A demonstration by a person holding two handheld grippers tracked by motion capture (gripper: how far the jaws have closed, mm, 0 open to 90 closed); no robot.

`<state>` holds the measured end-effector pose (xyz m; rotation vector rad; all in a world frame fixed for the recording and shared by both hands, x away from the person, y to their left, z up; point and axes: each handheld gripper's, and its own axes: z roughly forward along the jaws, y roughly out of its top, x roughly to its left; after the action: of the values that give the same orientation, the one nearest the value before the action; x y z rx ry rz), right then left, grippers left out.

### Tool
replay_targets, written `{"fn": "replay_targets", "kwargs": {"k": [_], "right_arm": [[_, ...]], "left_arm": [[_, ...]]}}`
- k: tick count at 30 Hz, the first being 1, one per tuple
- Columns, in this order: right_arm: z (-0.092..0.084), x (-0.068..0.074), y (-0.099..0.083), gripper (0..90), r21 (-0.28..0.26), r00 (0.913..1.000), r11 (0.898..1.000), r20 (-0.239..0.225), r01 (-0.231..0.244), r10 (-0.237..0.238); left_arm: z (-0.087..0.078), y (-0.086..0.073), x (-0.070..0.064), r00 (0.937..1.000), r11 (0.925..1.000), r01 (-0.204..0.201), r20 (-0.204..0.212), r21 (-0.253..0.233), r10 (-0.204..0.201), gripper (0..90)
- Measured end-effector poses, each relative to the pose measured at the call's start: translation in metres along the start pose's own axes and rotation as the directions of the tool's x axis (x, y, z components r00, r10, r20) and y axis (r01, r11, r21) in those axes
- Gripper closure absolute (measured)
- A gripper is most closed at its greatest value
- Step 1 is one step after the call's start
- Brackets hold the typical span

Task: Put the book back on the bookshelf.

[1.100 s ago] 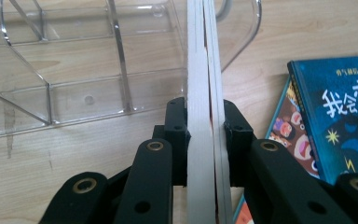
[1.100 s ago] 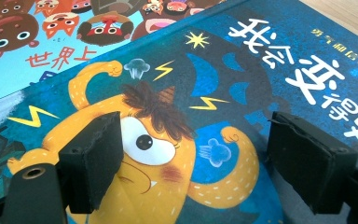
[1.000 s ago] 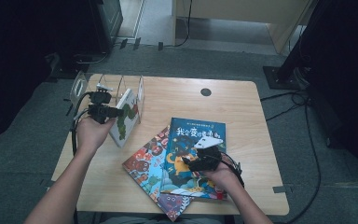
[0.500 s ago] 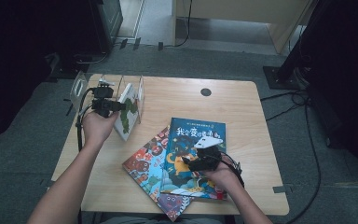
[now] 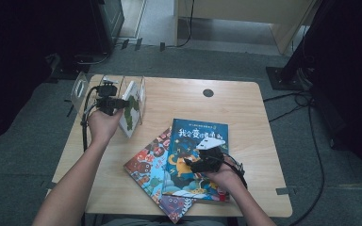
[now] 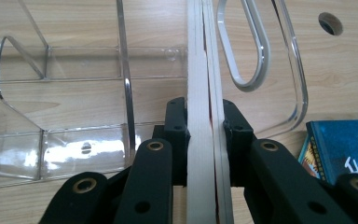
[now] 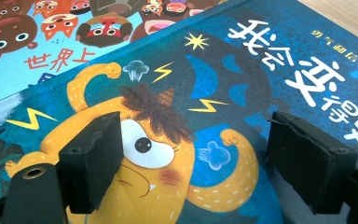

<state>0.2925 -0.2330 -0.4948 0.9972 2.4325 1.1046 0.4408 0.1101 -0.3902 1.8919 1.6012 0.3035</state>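
My left gripper [image 5: 119, 102] is shut on a thin white book with a green picture [image 5: 131, 112], which it holds upright on its edge. In the left gripper view both pads [image 6: 177, 123] press on the book's pale page edge [image 6: 200, 93], between the dividers of a clear acrylic rack [image 6: 126, 93]. The rack [image 5: 81, 88] stands at the table's far left. My right gripper [image 5: 199, 164] hovers open just over a blue picture book [image 5: 202, 132]. In the right gripper view the gripper [image 7: 200, 158] frames the yellow monster on that blue cover [image 7: 177, 88], gripping nothing.
A colourful animal-face book [image 5: 148, 165] lies partly under the blue one, and its cover [image 7: 42, 28] also appears in the right gripper view. The wooden table [image 5: 245, 99] has a cable hole [image 5: 208, 92] near its far edge. Cables trail from both grippers.
My left gripper has carried the upright book a little farther away, deeper into the rack. The right gripper has stayed where it was over the blue book.
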Motion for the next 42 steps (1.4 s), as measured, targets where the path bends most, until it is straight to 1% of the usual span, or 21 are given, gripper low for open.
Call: {"fn": "replay_targets", "kwargs": {"k": [1, 4, 8, 11, 14, 15, 18, 21, 22, 25, 29, 34, 37, 42], "right_arm": [[0.000, 0.000, 0.000, 17.8, 0.002, 1.0000, 1.000, -0.001, -0.001, 0.001], [0.000, 0.000, 0.000, 17.8, 0.002, 1.0000, 1.000, -0.002, -0.001, 0.001], [0.000, 0.000, 0.000, 17.8, 0.002, 1.0000, 1.000, -0.001, -0.001, 0.001], [0.000, 0.000, 0.000, 17.8, 0.001, 1.0000, 1.000, -0.001, 0.000, 0.000], [0.000, 0.000, 0.000, 17.8, 0.002, 1.0000, 1.000, -0.002, 0.000, 0.000], [0.000, 0.000, 0.000, 17.8, 0.002, 1.0000, 1.000, -0.002, 0.000, 0.000], [0.000, 0.000, 0.000, 17.8, 0.002, 1.0000, 1.000, -0.002, 0.000, 0.000], [0.000, 0.000, 0.000, 17.8, 0.002, 1.0000, 1.000, -0.002, 0.000, 0.000], [0.000, 0.000, 0.000, 17.8, 0.002, 1.0000, 1.000, -0.002, 0.000, 0.000], [0.000, 0.000, 0.000, 17.8, 0.002, 1.0000, 1.000, -0.002, 0.000, 0.000], [0.000, 0.000, 0.000, 17.8, 0.002, 1.0000, 1.000, -0.002, 0.000, 0.000], [0.000, 0.000, 0.000, 17.8, 0.002, 1.0000, 1.000, -0.002, 0.000, 0.000], [0.000, 0.000, 0.000, 17.8, 0.002, 1.0000, 1.000, -0.002, 0.000, 0.000], [0.000, 0.000, 0.000, 17.8, 0.002, 1.0000, 1.000, -0.002, 0.000, 0.000]], "left_arm": [[0.002, 0.002, 0.000, 1.0000, 1.0000, 0.003, -0.001, -0.002, -0.003, 77.6], [0.003, 0.005, -0.001, 1.0000, 1.0000, -0.004, -0.007, 0.004, 0.004, 77.6], [0.006, 0.010, -0.001, 1.0000, 1.0000, 0.003, -0.007, 0.008, -0.003, 77.6], [0.007, 0.013, -0.002, 0.9999, 1.0000, -0.006, -0.010, 0.007, 0.006, 77.6], [0.009, 0.015, -0.002, 0.9999, 0.9999, -0.005, -0.013, 0.011, 0.005, 77.5], [0.011, 0.016, -0.002, 0.9999, 1.0000, 0.000, -0.011, 0.008, 0.000, 77.5], [0.013, 0.015, -0.002, 0.9999, 0.9999, -0.002, -0.014, 0.013, 0.002, 77.5], [0.016, 0.014, -0.003, 0.9997, 0.9998, -0.010, -0.020, 0.018, 0.010, 77.4], [0.017, 0.014, -0.004, 0.9995, 0.9994, -0.019, -0.024, 0.029, 0.020, 77.4], [0.018, 0.014, -0.006, 0.9994, 0.9993, -0.021, -0.026, 0.029, 0.022, 77.1], [0.019, 0.015, -0.001, 0.9999, 0.9989, -0.009, -0.012, 0.047, 0.010, 76.7], [0.019, 0.015, 0.000, 1.0000, 0.9985, -0.001, -0.002, 0.055, 0.001, 76.0], [0.021, 0.015, 0.000, 0.9999, 0.9976, 0.000, 0.012, 0.069, -0.001, 74.5], [0.019, 0.019, -0.001, 1.0000, 0.9971, -0.007, 0.006, 0.076, 0.006, 74.5]]}}
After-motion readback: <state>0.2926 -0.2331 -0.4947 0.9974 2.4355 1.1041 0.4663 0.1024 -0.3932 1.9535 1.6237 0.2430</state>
